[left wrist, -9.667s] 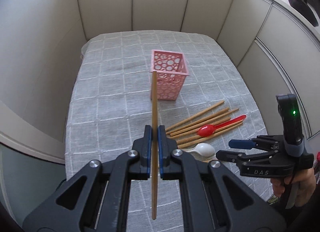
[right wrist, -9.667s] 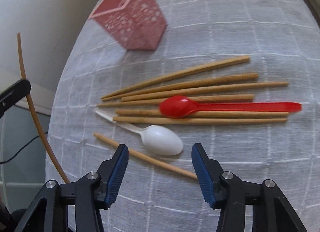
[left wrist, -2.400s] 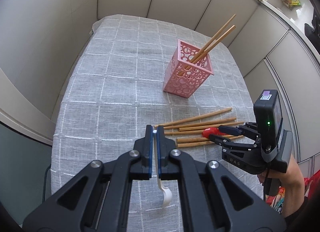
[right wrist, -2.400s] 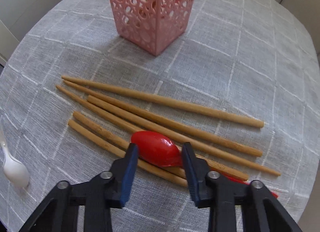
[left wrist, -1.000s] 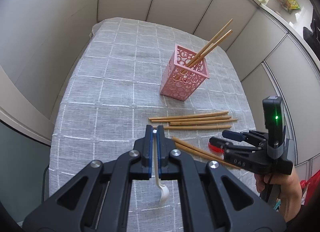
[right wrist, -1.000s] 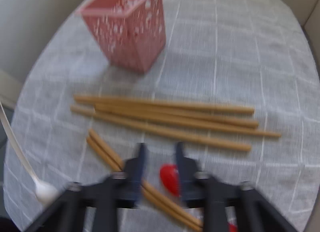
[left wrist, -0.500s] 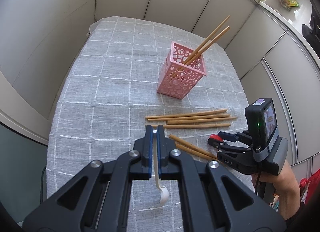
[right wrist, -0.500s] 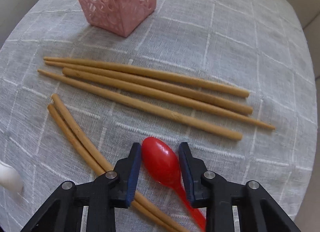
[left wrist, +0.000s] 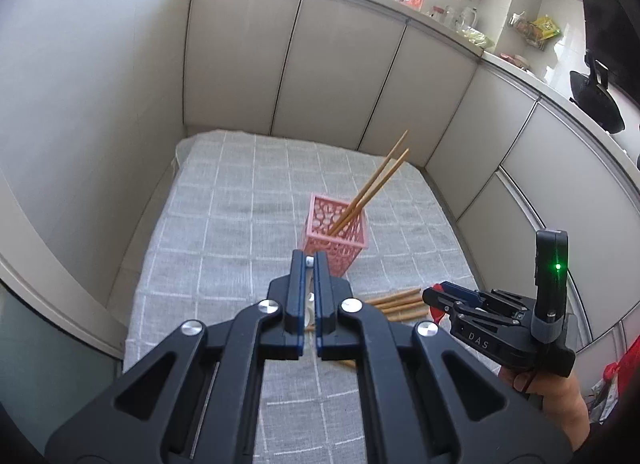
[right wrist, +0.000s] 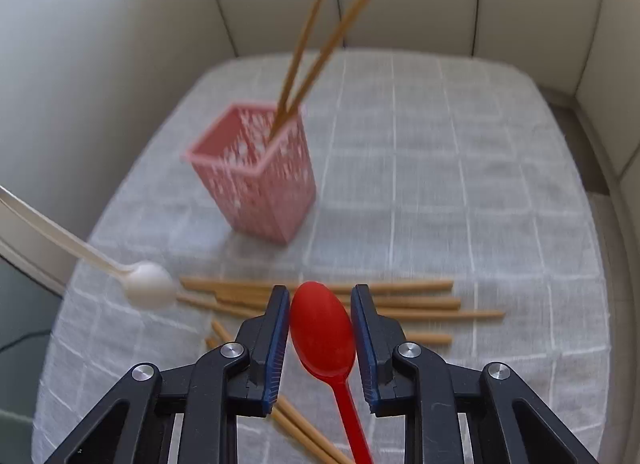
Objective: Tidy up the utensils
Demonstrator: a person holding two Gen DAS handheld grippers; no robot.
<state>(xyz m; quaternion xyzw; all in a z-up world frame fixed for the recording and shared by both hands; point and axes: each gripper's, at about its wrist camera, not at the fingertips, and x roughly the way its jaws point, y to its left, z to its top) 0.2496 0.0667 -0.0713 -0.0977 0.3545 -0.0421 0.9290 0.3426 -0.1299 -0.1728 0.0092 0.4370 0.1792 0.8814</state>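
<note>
Grey checked tablecloth (right wrist: 440, 144) carries a pink holder (right wrist: 256, 180) with 2 chopsticks (right wrist: 320, 44); right gripper (right wrist: 322, 328) is closing, apparently pinching the red spoon (right wrist: 322, 332), left gripper (left wrist: 308, 296) clamps the white spoon (right wrist: 148, 284).

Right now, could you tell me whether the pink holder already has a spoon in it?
No, the pink holder holds only two chopsticks.
</note>
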